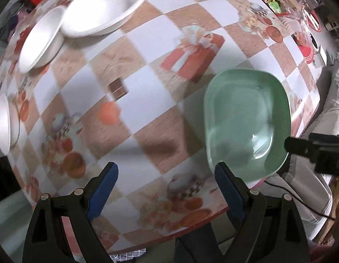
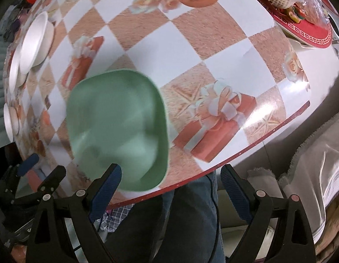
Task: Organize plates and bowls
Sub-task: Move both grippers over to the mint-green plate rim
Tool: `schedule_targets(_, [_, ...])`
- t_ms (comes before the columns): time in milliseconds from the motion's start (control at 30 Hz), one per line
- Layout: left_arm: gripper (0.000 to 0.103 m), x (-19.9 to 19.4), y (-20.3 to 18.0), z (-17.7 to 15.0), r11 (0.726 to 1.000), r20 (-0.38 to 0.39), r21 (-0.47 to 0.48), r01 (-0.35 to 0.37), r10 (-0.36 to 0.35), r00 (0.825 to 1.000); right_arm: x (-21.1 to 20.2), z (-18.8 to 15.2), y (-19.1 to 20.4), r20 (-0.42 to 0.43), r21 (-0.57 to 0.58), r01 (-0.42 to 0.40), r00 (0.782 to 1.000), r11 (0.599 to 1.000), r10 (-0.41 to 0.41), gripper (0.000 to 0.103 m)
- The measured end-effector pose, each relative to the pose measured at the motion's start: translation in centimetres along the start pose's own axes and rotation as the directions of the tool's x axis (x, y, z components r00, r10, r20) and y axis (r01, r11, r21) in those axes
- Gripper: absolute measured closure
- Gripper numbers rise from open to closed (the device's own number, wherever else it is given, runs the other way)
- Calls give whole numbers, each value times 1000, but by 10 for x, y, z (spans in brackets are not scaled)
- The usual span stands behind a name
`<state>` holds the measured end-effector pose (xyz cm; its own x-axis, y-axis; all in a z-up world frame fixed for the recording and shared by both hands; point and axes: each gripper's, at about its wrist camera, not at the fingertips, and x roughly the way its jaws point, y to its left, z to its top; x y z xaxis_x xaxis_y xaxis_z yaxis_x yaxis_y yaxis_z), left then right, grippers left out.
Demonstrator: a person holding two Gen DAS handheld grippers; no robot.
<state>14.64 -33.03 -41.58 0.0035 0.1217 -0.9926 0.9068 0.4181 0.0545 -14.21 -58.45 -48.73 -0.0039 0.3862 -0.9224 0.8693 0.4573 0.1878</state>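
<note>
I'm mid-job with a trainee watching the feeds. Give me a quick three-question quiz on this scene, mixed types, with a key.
1. True or false: the left gripper is clamped on the green squarish plastic dish.
2. Multiple choice: the green dish sits A) at the table's near edge, B) stacked in a white bowl, C) on the red tray.
3. Fill in: the large white round foam bowl touches a smaller white foam ____ beside it.

Key: 1 false, both it and the right gripper are open and empty; 2 A; 3 bowl.

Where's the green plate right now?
The green plate sits at the table's near edge, beside the printed red gift box, between both open grippers.
</note>
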Motion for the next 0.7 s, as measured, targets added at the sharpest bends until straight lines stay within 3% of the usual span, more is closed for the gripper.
schedule_targets(167, [11,15,-26,36,1000,-2,7,-5,5,1000,9,6,-9,-1,13,8,1000,1000,-8,10])
schedule_targets(567, [11,49,-51,107,1000,-13,-17,-23,23,1000,25,26,-3,20,-28,52,998,998,-51,10])
schedule_targets(633, [10,53,-56,119,1000,-14,-23,-15,15,1000,27,28,0,29,-46,67,997,997,-65,2])
schedule_targets(700, [4,54,-57,128,999,-13,-22,-23,23,1000,27,30,7,35,-67,92,995,994,-89,1])
